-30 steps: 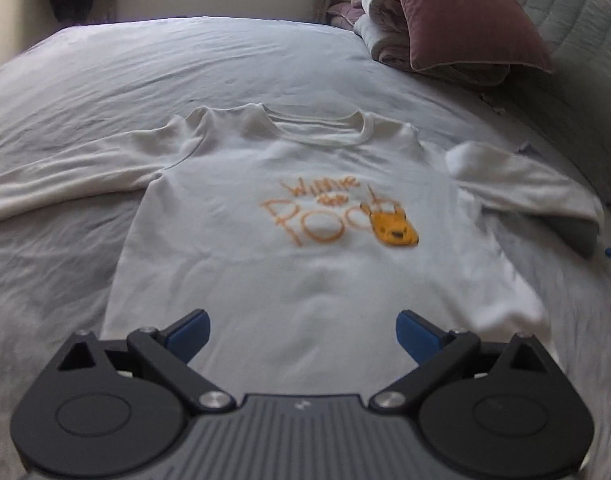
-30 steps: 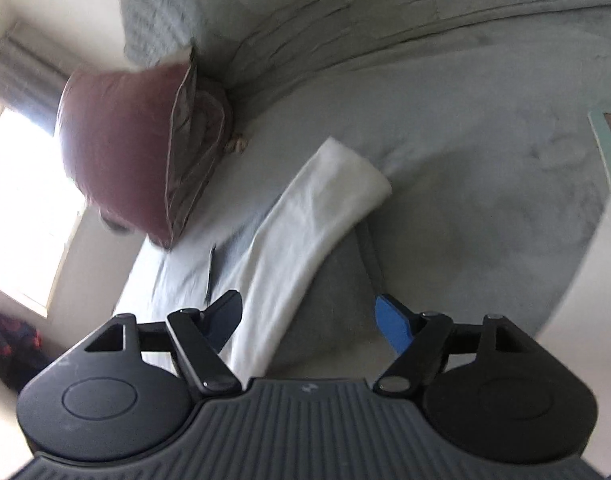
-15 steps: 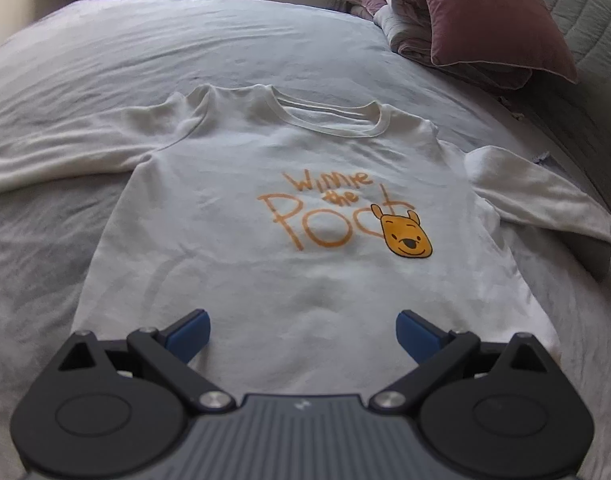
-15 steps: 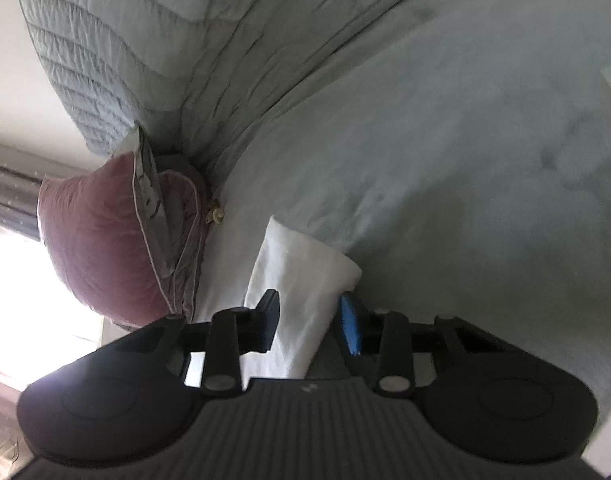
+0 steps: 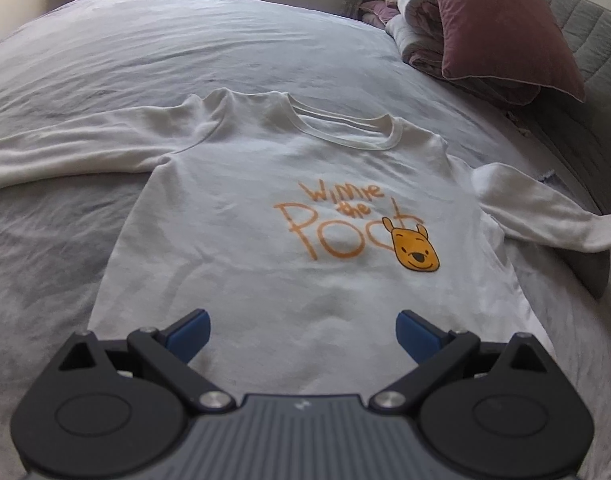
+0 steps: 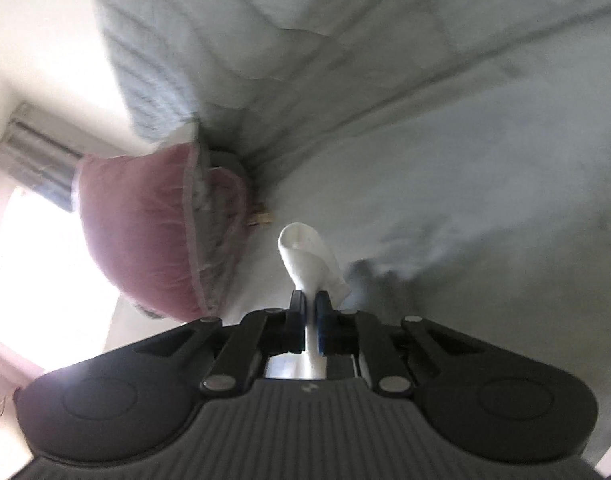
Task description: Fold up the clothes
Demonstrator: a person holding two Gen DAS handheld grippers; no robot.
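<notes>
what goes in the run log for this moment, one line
step: sleeve fold start | right gripper: just closed on sleeve cuff | left gripper: open above sweatshirt hem | surface: bed

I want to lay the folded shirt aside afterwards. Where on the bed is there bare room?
Free: the grey bedsheet beyond the sweatshirt collar, left of the maroon pillow, and the strip below the long left-hand sleeve. Crowded: the pillow corner with bundled bedding, and where the right gripper pinches the cuff.
</notes>
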